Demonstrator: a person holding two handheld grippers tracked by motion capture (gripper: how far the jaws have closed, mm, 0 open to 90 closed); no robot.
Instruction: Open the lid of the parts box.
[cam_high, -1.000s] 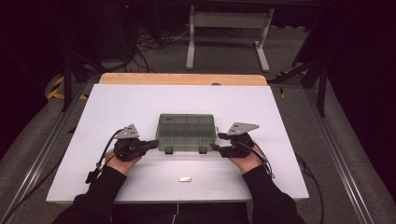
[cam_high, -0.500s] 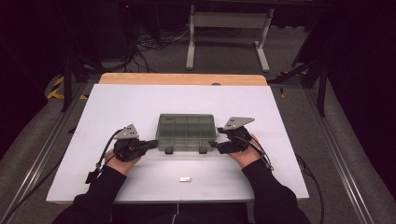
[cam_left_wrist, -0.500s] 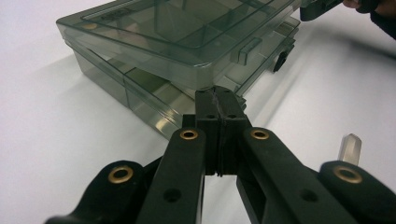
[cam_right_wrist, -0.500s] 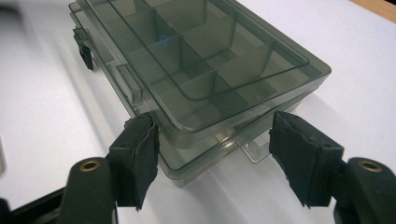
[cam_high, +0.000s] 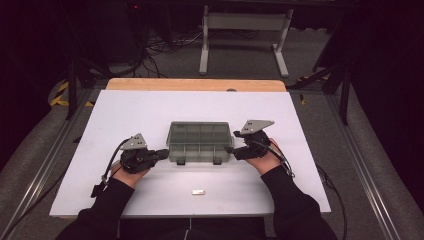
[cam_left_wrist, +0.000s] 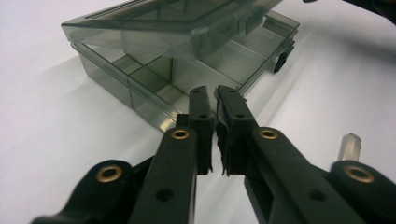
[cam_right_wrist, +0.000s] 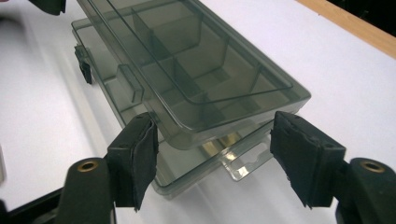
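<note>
Right tongs (cam_high: 231, 149) risen, spread astride lifted lid — smoky compartment box (cam_high: 200, 142); left tongs (cam_high: 166, 152) nearly pressed together.

Smoky grey translucent box (cam_high: 200, 142) on white table (cam_high: 125, 115).

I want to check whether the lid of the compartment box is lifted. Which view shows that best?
The right gripper view: the lid is raised above the base on that side. The left gripper view shows its lid slightly lifted too; the high view shows the box too small to judge.
</note>
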